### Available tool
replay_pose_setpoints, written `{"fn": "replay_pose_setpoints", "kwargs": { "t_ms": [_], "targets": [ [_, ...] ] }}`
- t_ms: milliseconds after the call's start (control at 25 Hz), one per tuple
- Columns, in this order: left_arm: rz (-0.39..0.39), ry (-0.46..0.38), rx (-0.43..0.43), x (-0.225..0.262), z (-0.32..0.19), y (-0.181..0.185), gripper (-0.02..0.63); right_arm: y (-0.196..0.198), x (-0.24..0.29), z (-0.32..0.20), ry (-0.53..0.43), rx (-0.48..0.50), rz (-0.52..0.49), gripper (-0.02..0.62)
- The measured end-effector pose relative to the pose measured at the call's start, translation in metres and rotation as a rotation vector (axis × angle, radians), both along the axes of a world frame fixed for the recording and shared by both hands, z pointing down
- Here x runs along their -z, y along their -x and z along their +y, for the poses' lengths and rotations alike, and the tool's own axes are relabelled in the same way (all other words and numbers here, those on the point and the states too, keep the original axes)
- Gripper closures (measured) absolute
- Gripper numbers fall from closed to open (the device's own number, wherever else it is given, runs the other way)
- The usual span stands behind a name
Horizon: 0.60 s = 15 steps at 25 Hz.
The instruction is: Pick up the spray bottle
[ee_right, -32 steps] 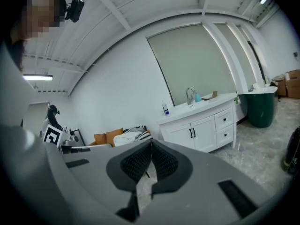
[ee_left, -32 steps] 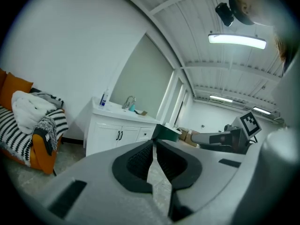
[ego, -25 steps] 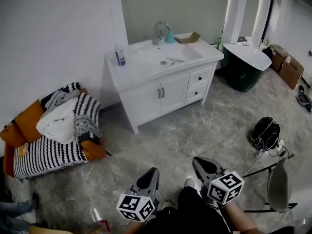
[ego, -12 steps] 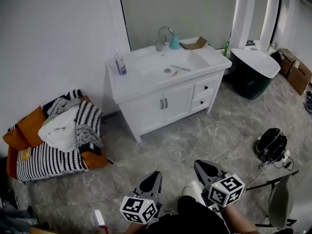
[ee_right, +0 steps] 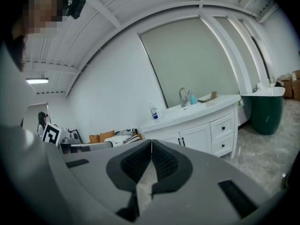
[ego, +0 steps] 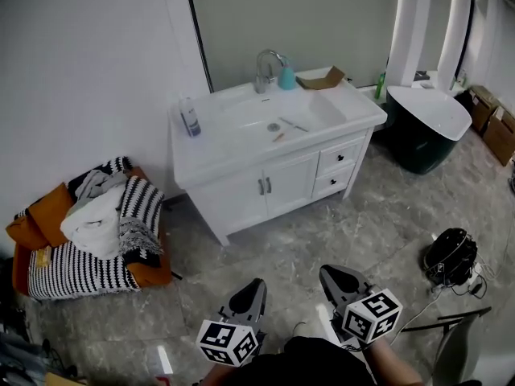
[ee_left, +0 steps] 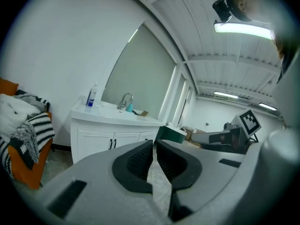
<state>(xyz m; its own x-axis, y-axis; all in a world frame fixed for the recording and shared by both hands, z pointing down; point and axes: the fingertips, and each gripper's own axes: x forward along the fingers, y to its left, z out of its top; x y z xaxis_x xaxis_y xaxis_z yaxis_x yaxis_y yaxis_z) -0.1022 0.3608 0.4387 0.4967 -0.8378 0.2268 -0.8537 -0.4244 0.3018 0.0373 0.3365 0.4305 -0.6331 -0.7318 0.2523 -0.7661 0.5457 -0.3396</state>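
Well ahead and far off to the left of the left gripper (ego: 254, 286): heap of striped and white cloth (ego: 105, 215) on an orange cushion (ego: 34, 214), against the wall. Ahead and a little left of that gripper, well apart from it: spray bottle (ego: 190, 119), white with a blue label, upright on the left end of the white vanity (ego: 241, 190), close to the wall. Left gripper itself low in the head view, marker cube toward the camera, jaws closed together, nothing between the pads, aimed across the grey marbled floor (ego: 338, 215) at the vanity. Straight ahead of both grippers, behind the basin: chrome faucet (ego: 265, 69), teal bottle (ego: 286, 77) just beside it, then a scrap of cardboard (ego: 323, 79) by the mirror. Right gripper (ego: 330, 272) just beside the left one, also low, jaws pressed shut and empty; in the right gripper view, spray bottle above the jaw tips, on the near end of the counter. Ahead and right of the right gripper: slim green bottle (ego: 381, 85) at the vanity's far corner, dark green tub (ego: 418, 139) with a white rim, cardboard boxes (ego: 492, 119) beyond it. Nearer, right of that gripper: black bundle (ego: 449, 256) with cables on the floor.
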Motion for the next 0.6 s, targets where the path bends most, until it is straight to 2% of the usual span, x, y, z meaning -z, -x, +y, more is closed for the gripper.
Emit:
{"fn": "replay_pose_setpoints", "kwargs": {
  "t_ms": [320,600],
  "targets": [
    [-0.008,-0.01,0.009,0.002,-0.047,-0.042,0.58,-0.034,0.002,-0.038,-0.018,0.046,0.001,0.588],
    [-0.034,-0.009,0.011,0.004,-0.056,-0.057,0.58,-0.054,0.0,-0.052,-0.02,0.033,-0.032,0.589]
  ]
}}
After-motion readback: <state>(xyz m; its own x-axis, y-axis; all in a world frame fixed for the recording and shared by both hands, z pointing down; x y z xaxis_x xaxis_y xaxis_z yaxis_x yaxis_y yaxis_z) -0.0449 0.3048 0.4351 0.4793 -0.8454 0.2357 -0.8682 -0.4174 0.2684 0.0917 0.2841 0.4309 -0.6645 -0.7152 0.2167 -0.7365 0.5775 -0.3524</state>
